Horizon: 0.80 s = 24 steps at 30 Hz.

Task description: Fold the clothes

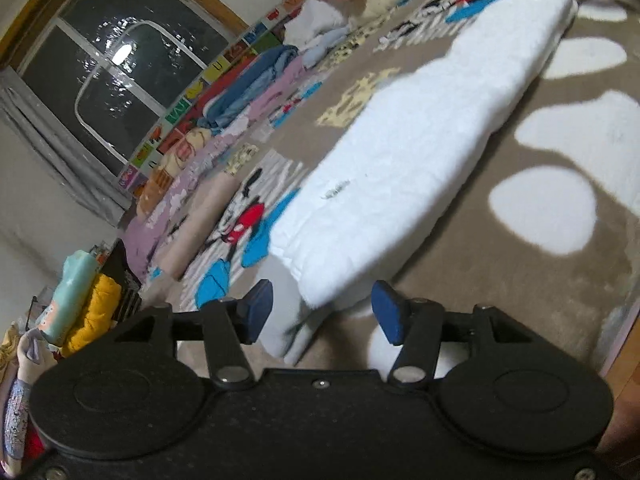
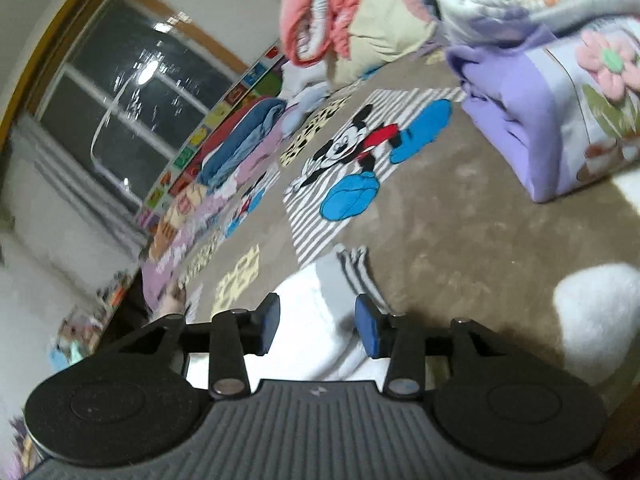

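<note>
A white fluffy garment point(image 1: 420, 132) lies folded in a long strip on the brown patterned blanket point(image 1: 520, 272). In the left wrist view my left gripper point(image 1: 322, 312) is open, its blue pads either side of the strip's near corner, not closed on it. In the right wrist view my right gripper point(image 2: 318, 328) is open over the white garment's end point(image 2: 312, 320), which lies between and below the pads; a grey striped part point(image 2: 356, 268) shows just beyond. The right wrist view is blurred.
A row of folded clothes point(image 1: 240, 92) lines the blanket's far side below a dark window point(image 1: 120, 76). A folded purple quilt point(image 2: 540, 120) and pink and cream bedding point(image 2: 344, 12) lie at the back. A Mickey Mouse print point(image 2: 352, 148) marks the blanket.
</note>
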Each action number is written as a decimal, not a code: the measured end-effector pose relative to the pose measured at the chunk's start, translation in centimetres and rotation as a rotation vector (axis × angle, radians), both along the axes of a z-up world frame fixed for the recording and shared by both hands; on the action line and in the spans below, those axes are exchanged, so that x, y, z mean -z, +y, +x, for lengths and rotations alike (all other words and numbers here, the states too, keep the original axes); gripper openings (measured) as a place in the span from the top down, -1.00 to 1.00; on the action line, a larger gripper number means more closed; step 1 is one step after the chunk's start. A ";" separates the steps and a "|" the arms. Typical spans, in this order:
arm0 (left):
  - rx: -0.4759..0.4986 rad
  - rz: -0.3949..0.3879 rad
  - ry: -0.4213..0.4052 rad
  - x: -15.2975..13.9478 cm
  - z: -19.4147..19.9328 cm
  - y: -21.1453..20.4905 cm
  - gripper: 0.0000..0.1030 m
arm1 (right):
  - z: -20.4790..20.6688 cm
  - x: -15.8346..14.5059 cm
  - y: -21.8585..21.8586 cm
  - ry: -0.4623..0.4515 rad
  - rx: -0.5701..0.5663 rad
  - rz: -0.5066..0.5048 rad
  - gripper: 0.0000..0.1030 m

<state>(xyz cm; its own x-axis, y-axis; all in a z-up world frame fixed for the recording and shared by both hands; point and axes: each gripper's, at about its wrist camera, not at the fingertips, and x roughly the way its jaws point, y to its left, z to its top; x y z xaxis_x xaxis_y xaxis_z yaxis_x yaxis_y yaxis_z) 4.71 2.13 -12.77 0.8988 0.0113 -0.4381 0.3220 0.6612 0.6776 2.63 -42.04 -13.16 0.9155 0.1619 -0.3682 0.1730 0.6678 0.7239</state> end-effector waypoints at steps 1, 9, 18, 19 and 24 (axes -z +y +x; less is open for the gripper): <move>0.000 -0.008 -0.011 -0.2 -0.1 0.1 -0.09 | -0.1 -0.3 0.5 -0.002 -0.019 -0.034 0.16; 0.032 -0.030 -0.030 -0.7 -0.4 0.2 -0.09 | -1.2 -5.2 7.6 -0.117 -0.189 -0.652 0.07; 0.077 0.078 -0.028 0.7 0.1 -0.9 -0.05 | -2.0 -4.1 14.4 -0.066 -0.331 -1.260 0.08; 0.074 0.073 -0.032 0.6 0.1 -0.9 0.01 | -1.9 -3.8 14.5 -0.054 -0.337 -1.279 0.08; 0.062 0.023 -0.042 0.0 0.5 -0.5 0.08 | -1.1 -2.4 15.3 0.012 -0.371 -1.375 0.07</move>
<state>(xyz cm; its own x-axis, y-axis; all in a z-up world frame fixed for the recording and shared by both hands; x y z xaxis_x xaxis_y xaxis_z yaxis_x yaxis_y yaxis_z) 5.21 1.63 -12.81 0.9156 -0.0357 -0.4005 0.3331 0.6250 0.7060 1.50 -26.78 -10.79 0.8957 -0.0987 -0.4337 -0.1635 0.8338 -0.5274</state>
